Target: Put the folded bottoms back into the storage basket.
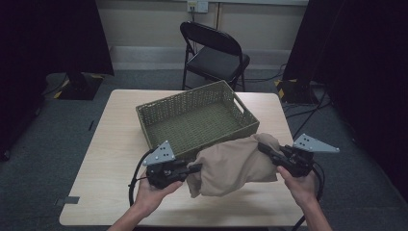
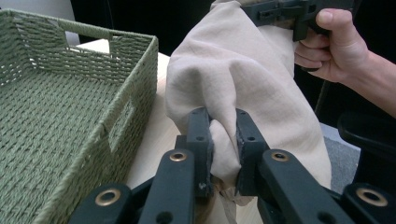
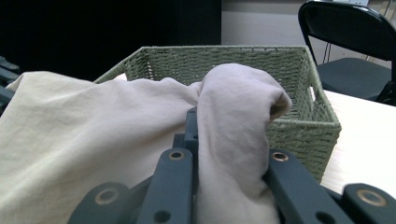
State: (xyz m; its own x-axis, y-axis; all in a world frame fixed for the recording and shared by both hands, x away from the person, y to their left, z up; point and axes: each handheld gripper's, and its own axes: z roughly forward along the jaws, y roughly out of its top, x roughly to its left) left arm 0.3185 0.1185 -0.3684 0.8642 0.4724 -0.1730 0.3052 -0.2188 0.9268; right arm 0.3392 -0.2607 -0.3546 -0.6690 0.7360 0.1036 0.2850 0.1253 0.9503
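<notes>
A beige cloth [image 1: 233, 163] hangs bunched between my two grippers, just in front of the green woven basket [image 1: 192, 96]. My left gripper [image 1: 196, 168] is shut on the cloth's left end; in the left gripper view its jaws pinch a fold of the cloth [image 2: 243, 79] at my left gripper [image 2: 223, 135]. My right gripper [image 1: 262, 147] is shut on the right end. In the right gripper view a thick fold of the cloth [image 3: 93, 126] bulges up between the jaws of my right gripper [image 3: 229, 140] and hides one of them. The basket [image 3: 224, 58] holds nothing.
The wooden table [image 1: 115, 144] carries the basket at its middle back. A black folding chair [image 1: 214, 50] stands behind the table. Dark curtains flank the room. A hand [image 2: 334, 44] grips the other gripper in the left gripper view.
</notes>
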